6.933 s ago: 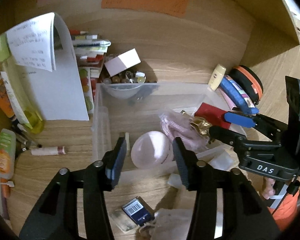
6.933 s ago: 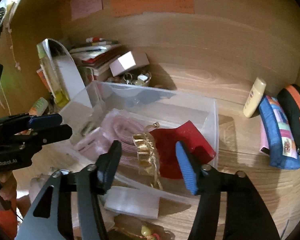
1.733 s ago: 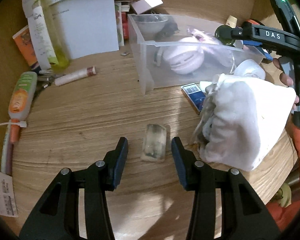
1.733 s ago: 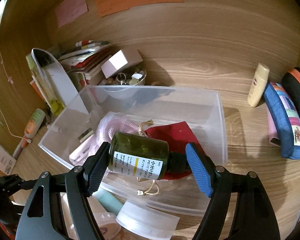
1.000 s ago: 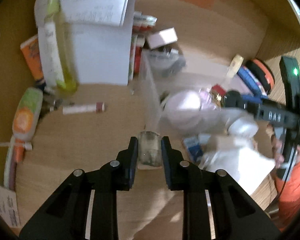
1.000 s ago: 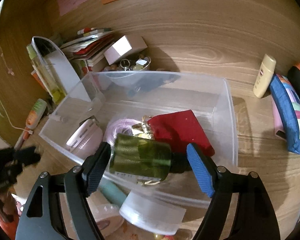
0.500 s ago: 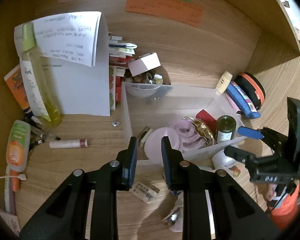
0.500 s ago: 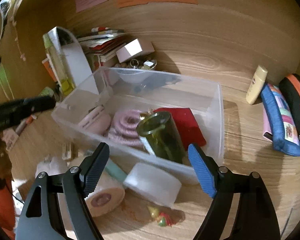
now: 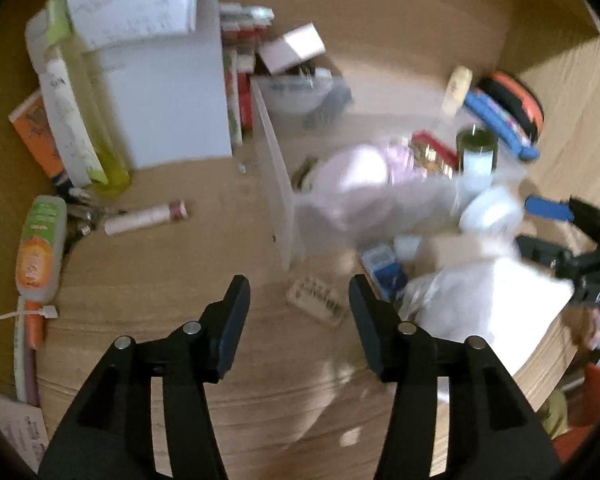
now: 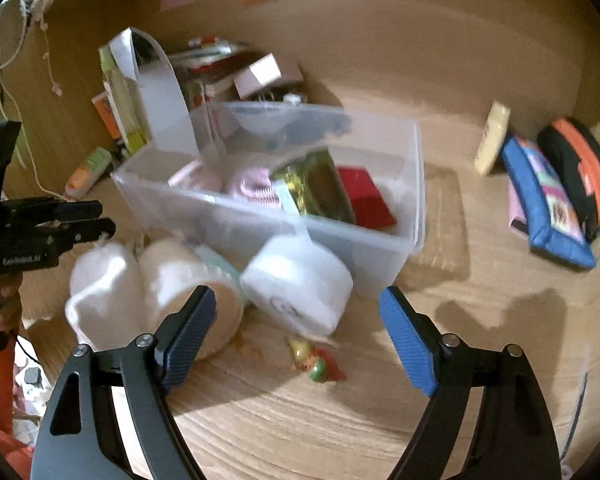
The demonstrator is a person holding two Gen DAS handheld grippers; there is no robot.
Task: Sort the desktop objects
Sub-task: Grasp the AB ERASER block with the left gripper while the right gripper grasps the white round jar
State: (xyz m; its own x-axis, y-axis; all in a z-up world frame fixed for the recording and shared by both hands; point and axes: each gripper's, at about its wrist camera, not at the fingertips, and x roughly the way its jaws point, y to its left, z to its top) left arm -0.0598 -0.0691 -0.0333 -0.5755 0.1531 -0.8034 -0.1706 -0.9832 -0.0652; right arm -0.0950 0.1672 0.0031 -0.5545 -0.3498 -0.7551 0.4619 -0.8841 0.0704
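A clear plastic bin (image 10: 380,240) (image 9: 278,184) on the wooden desk holds a pink round case (image 9: 352,184), a pink coil (image 10: 256,188), a green glass bottle (image 10: 320,188) (image 9: 476,148) and a red pouch (image 10: 366,200). My left gripper (image 9: 298,308) is open and empty above a small flat tag (image 9: 316,300) on the desk. My right gripper (image 10: 296,332) is open and empty in front of the bin, over a white roll (image 10: 300,284) and a small red-green trinket (image 10: 318,364). Both views are blurred.
A white cloth bag (image 9: 484,304) (image 10: 100,284), a tan cylinder (image 10: 188,284) and a blue card box (image 9: 384,268) lie before the bin. A white paper stand (image 9: 168,100), tubes (image 9: 40,248), a lip balm (image 9: 144,218) stand left. Pencil cases (image 10: 548,200) and a cream tube (image 10: 492,136) lie right.
My left gripper has opened wide and dropped toward the tag on the desk. My right gripper has pulled back from the bin, leaving the green bottle inside.
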